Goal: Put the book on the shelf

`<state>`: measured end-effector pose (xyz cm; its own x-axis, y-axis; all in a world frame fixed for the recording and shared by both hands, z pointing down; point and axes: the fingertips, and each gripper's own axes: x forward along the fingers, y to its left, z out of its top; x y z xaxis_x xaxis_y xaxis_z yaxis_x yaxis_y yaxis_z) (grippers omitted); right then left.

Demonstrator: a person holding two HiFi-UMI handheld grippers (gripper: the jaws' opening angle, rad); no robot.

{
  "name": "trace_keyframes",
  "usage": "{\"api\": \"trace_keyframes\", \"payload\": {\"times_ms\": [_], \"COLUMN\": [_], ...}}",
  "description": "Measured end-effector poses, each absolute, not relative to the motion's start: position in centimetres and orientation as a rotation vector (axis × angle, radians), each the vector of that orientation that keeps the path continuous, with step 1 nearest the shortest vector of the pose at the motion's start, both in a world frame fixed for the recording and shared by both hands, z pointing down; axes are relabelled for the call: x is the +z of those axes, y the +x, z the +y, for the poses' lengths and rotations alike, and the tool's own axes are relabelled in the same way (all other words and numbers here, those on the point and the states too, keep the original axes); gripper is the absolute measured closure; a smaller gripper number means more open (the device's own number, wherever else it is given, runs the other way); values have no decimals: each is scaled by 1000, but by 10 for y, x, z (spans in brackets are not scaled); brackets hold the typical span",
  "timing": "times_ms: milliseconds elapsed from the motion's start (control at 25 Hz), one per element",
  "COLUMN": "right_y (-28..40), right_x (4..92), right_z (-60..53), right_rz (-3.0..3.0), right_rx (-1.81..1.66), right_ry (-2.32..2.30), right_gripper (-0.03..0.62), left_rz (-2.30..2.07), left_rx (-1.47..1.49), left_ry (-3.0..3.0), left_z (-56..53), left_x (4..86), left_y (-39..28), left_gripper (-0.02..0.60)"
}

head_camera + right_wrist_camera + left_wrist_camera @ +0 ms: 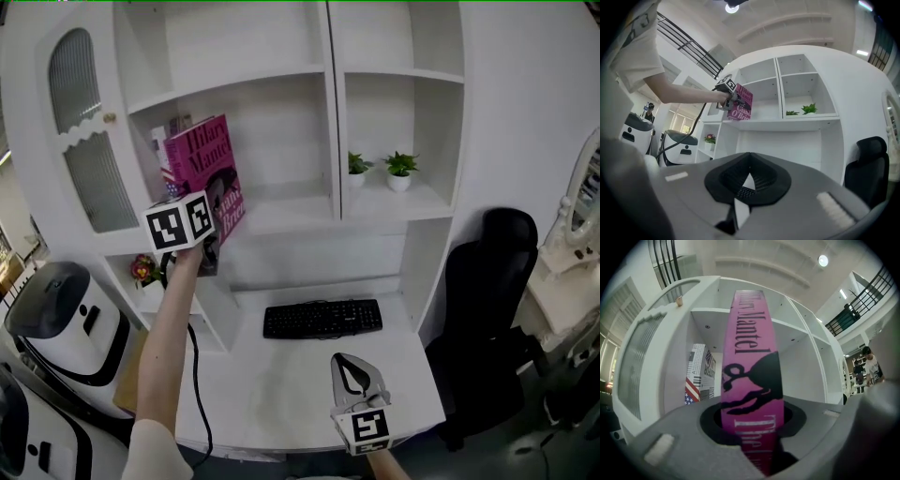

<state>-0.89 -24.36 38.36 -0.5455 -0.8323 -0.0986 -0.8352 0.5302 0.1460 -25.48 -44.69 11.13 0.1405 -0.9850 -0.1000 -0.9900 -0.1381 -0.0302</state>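
My left gripper [210, 247] is shut on a pink book [201, 165], which it holds upright by the lower end in front of the shelf's left middle compartment [281, 215]. In the left gripper view the book's spine [750, 357] rises from between the jaws of that gripper [752, 428], with the compartment behind it. My right gripper [345, 362] hovers low over the desk's front edge, its jaws together and nothing between them. From the right gripper view, with that gripper [743, 180] in the foreground, the book [740, 105] shows far off at the shelf.
Another book with a flag cover [700, 376] stands at the compartment's left wall. Two small potted plants [400, 172] sit in the right compartment. A black keyboard [322, 319] lies on the desk, a black chair [487, 309] stands at the right, and white machines [56, 319] at the left.
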Motion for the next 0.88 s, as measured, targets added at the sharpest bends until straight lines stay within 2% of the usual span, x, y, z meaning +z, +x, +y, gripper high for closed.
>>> {"api": "trace_keyframes", "payload": {"times_ms": [480, 880], "right_y": [-16, 12], "right_x": [396, 413], "right_z": [-258, -264], "right_rz": [2736, 2693], "right_rx": [215, 144], "right_ry": [-1520, -1653], "right_gripper": [589, 589], "left_rz": [2043, 2093], "left_rx": [26, 57], "left_ry": [-2306, -2292], "left_z": [-501, -545], "left_x": [110, 112], "left_y": [-255, -259], "left_gripper": [431, 432]}}
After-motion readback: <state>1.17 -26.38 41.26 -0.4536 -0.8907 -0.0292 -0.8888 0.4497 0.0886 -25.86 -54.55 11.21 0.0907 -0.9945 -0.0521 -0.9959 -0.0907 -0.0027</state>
